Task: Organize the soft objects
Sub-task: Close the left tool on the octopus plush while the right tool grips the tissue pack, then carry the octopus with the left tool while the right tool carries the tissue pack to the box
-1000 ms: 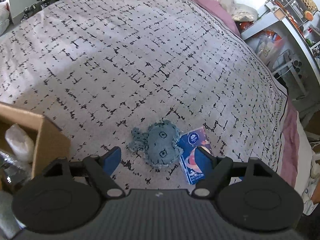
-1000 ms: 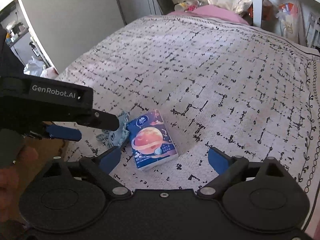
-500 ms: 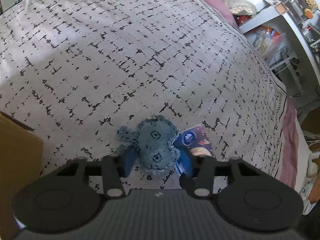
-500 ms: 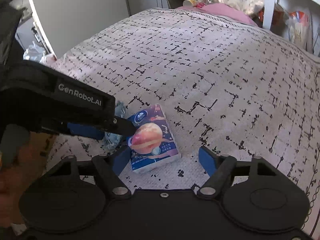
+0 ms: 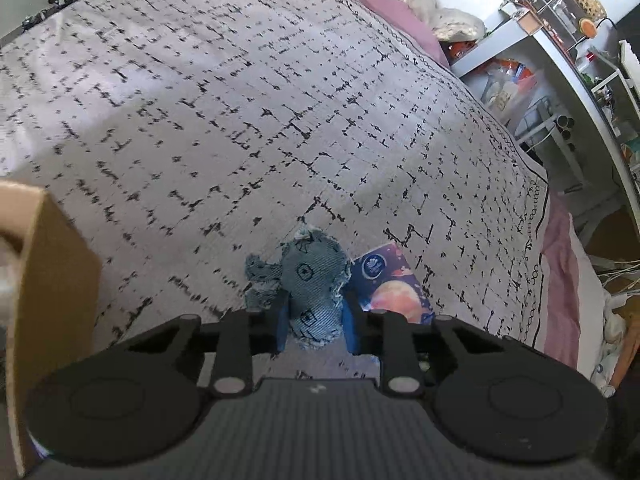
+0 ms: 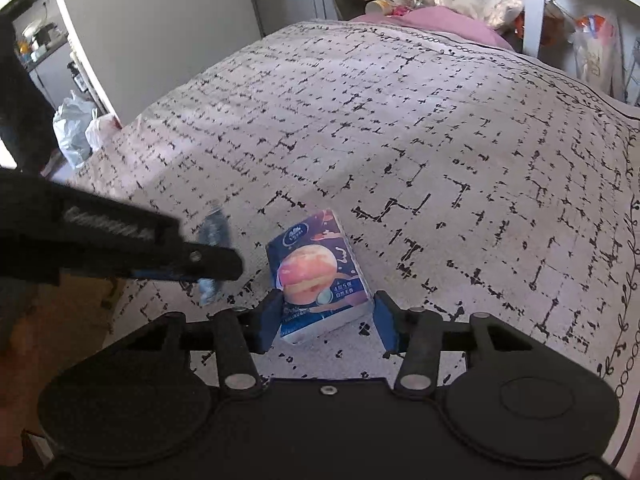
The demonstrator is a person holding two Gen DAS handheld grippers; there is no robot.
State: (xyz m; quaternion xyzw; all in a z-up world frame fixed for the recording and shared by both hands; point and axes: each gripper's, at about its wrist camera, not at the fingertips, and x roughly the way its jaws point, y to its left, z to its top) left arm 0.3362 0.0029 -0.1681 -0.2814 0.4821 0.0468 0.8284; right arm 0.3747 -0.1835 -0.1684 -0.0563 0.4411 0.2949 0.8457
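A frayed blue denim plush (image 5: 314, 280) is just beside a flat planet-printed tissue pack (image 6: 320, 276).

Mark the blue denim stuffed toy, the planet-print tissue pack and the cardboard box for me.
blue denim stuffed toy (image 5: 316, 276), left wrist view, middle of its body.
planet-print tissue pack (image 6: 316, 276), right wrist view, printed top face.
brown cardboard box (image 5: 56, 280), left wrist view, outer side wall.

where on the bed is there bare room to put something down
Most of the bedspread is bare: the broad stretch beyond the denim plush toy and tissue pack, up to the pink pillow, and right of the pack toward the patterned border. The near edge is crowded: toy, pack, both grippers and the cardboard box.
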